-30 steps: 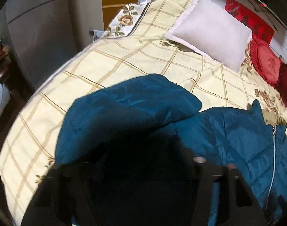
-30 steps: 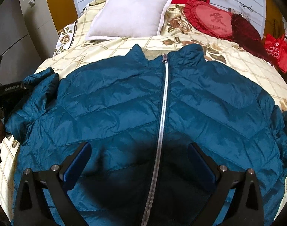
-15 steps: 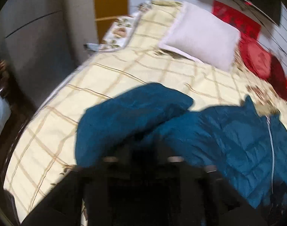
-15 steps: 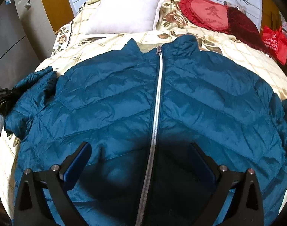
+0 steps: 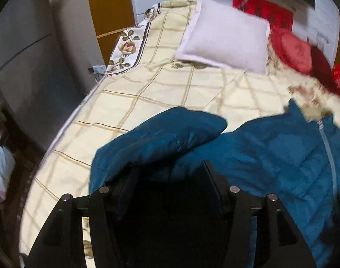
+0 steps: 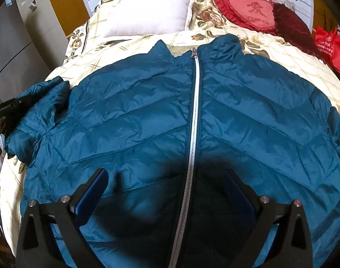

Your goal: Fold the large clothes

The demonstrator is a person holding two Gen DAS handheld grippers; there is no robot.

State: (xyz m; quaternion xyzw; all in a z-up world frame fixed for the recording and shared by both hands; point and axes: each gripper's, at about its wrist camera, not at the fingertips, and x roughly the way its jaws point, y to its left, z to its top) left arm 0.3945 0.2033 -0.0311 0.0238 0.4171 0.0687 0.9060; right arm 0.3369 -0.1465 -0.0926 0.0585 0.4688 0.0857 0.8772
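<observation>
The blue jacket (image 6: 192, 122) lies flat and zipped on the bed (image 5: 170, 93), collar toward the far pillow (image 6: 154, 11), so its length runs near to far. Its left sleeve (image 5: 161, 138) lies bunched at the left edge, just ahead of the left gripper (image 5: 167, 178), whose jaws have just been opening and stand spread, pinching nothing. The right gripper (image 6: 165, 185), also spread and empty, hovers over the near hem astride the zipper (image 6: 193, 122). For the sleeve, the left hand is clearly nearer.

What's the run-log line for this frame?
stage: sleeve released | left gripper: jaws just opened, above sleeve | right gripper: open over jacket | bed
</observation>
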